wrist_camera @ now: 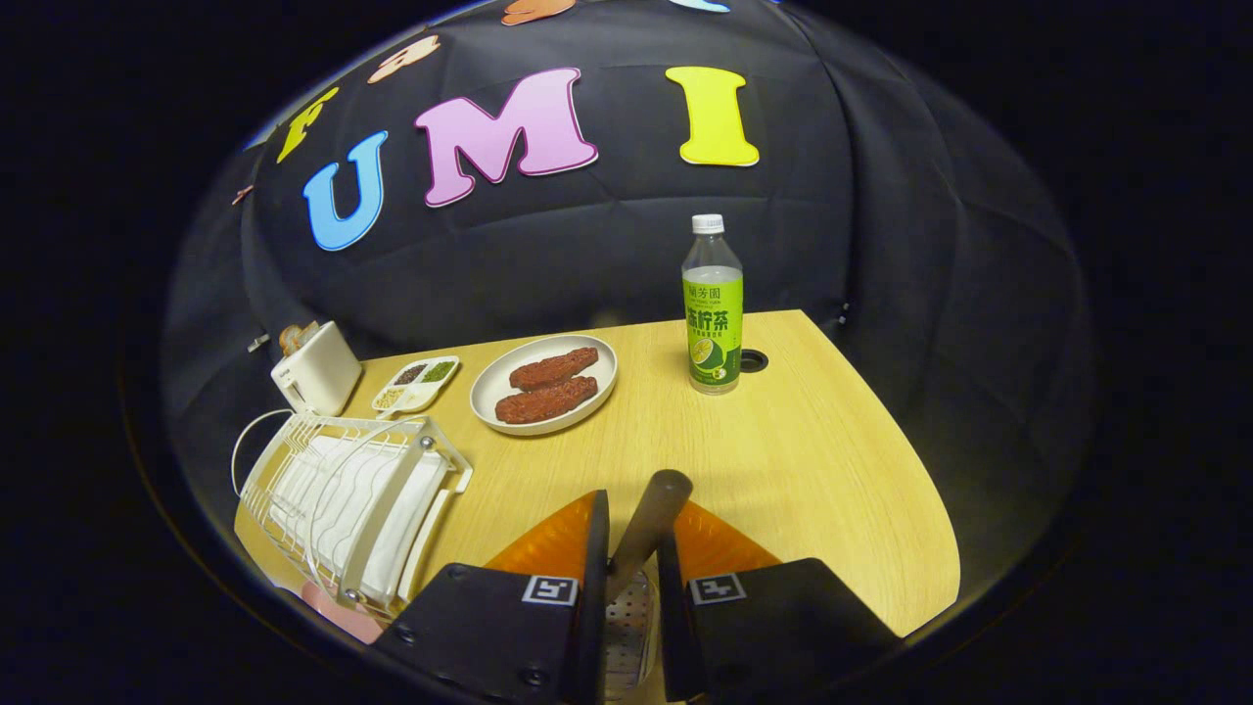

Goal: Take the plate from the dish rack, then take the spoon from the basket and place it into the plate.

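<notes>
Now, with our black two-finger gripper (631, 558) pinching the dark-handled spoon (650, 519) above the perforated metal basket (626, 627), we lift it straight and carry it ahead to the round cream plate (489, 390) holding two brown patties (548, 384).

We see the spoon (648, 529) by its dark rounded handle, tilted up and forward between the two fingers of the hand-held gripper (631, 578), which press on it from both sides. Below the fingers sits the basket (626, 636), perforated metal, mostly hidden. The white wire dish rack (352, 499) lies left of the fingers on the tabletop (803, 460). A pink edge under the rack may be the plate; we cannot tell.
</notes>
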`<state>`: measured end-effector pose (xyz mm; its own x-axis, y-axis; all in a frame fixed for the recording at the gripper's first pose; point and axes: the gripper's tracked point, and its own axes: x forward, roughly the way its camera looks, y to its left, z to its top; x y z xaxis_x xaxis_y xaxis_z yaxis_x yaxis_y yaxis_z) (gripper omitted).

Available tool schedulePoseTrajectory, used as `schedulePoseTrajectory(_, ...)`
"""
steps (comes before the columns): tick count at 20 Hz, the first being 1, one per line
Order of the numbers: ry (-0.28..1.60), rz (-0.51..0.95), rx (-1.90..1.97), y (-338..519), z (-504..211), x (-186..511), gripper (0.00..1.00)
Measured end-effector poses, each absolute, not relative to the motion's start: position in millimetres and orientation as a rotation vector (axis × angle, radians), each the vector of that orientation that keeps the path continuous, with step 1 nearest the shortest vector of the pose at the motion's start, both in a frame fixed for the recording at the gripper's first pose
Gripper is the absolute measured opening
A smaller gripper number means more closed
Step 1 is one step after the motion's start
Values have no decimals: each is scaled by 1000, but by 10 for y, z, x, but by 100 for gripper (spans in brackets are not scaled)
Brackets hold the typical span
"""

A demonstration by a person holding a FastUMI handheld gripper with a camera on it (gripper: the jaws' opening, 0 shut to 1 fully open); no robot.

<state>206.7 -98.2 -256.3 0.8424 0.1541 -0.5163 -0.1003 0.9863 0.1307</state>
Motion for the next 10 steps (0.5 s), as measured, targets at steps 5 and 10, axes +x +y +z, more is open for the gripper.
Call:
schedulePoseTrajectory(5, 502, 138, 82, -901, -2382, 2028, 14)
schedulePoseTrajectory(10, 449, 127, 64, -840, -2035, 1980, 12)
